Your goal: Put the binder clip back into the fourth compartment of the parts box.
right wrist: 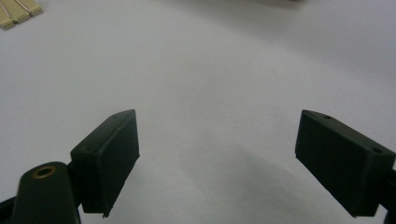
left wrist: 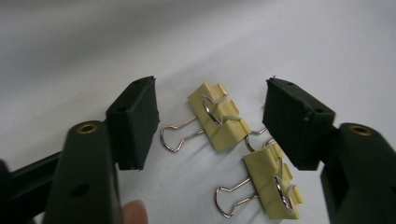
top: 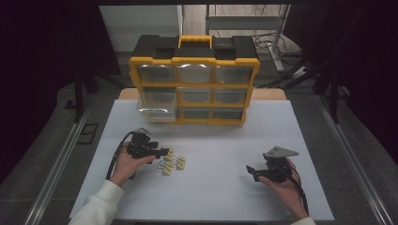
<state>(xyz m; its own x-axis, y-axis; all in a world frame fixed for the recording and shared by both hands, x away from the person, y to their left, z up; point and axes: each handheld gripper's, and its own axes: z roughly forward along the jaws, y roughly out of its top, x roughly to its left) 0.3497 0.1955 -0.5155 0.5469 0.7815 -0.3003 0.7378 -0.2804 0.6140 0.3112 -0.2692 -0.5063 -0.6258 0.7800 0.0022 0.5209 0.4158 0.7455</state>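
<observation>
Several yellow binder clips [top: 172,163] with wire handles lie in a small cluster on the white tabletop [top: 220,192], left of centre. My left gripper [top: 164,152] hangs right over their left edge. In the left gripper view one yellow clip [left wrist: 219,119] lies between the two black jaws of the left gripper [left wrist: 211,86]; the pads stand apart from it on both sides. A second clip [left wrist: 273,186] lies just below the right jaw. My right gripper [top: 251,169] rests low at the right of the table, and its jaws [right wrist: 217,116] stand wide apart over bare white surface.
A yellow and black organizer box [top: 195,79] with clear drawers stands at the table's far edge; its lower-left drawer [top: 157,112] sticks out a little. Part of a clip [right wrist: 16,11] shows at the top-left corner of the right gripper view. Dark floor and metal rails flank the table.
</observation>
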